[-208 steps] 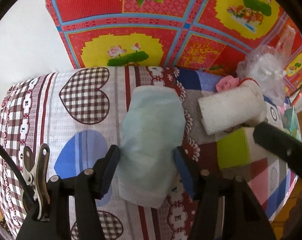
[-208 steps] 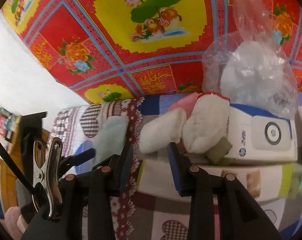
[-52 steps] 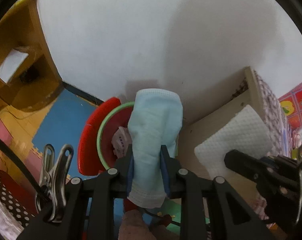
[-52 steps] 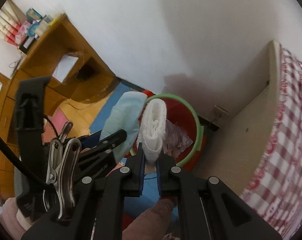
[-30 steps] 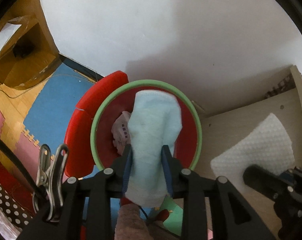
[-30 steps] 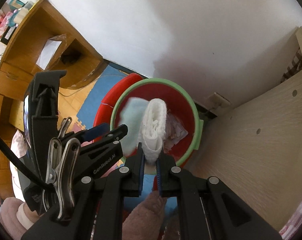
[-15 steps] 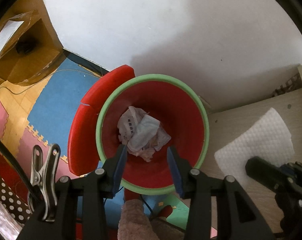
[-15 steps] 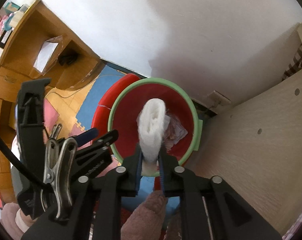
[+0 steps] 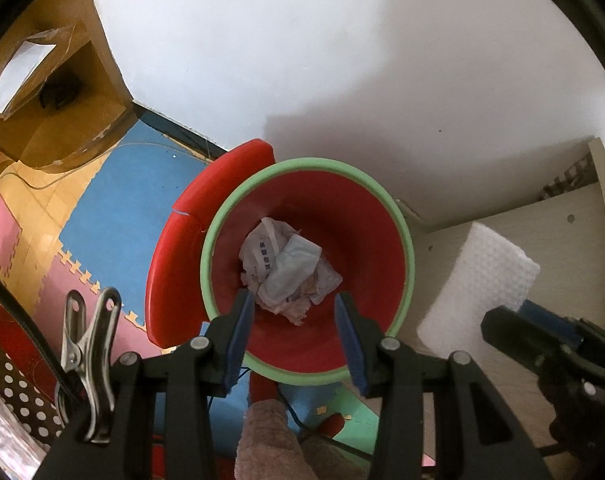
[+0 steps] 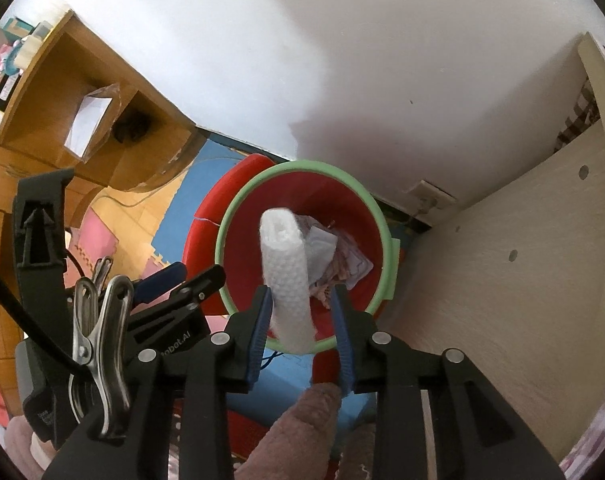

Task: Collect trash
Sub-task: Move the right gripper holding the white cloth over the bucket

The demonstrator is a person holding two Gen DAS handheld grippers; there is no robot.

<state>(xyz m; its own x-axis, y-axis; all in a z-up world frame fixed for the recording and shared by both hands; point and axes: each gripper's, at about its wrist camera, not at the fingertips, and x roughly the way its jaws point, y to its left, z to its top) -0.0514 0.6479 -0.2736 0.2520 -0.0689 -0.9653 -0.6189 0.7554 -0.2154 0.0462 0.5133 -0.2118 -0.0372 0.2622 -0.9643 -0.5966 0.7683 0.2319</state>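
Right tongs (image 10: 302, 312) are pointing steeply down over the bin (image 10: 384, 240), and the jaws are opening right now. The white towel roll (image 10: 288, 276) is between them, leaning on the left pad with a clear gap to the right one, so it's not pinched anymore. It stands upright with its top end over the bin's mouth and its bottom end at the near rim.

Left tongs (image 9: 292, 332) sit partly open with nothing between the pads (just the bin showing through the gap). They hang over the near edge of the same bin (image 9: 406, 264), red inside with a green rim.

Down at the bottom of the bin is the blue mask (image 9: 292, 268), lying on top of a pile of crumpled paper (image 9: 262, 252). From the right camera you can see the same paper pile (image 10: 346, 264) peeking out just right of the towel.

From the left camera the towel (image 9: 478, 280) shows at the right, with the right tongs' black tip in front of it.

Further out: a red lid (image 9: 174, 272) leans on the bin's left side, foam floor mats (image 9: 114, 208) in blue, pink and yellow, a wooden desk (image 10: 62, 92) off to the left, a white wall (image 9: 342, 60) behind, and a pale wood panel (image 10: 522, 260) on the right.
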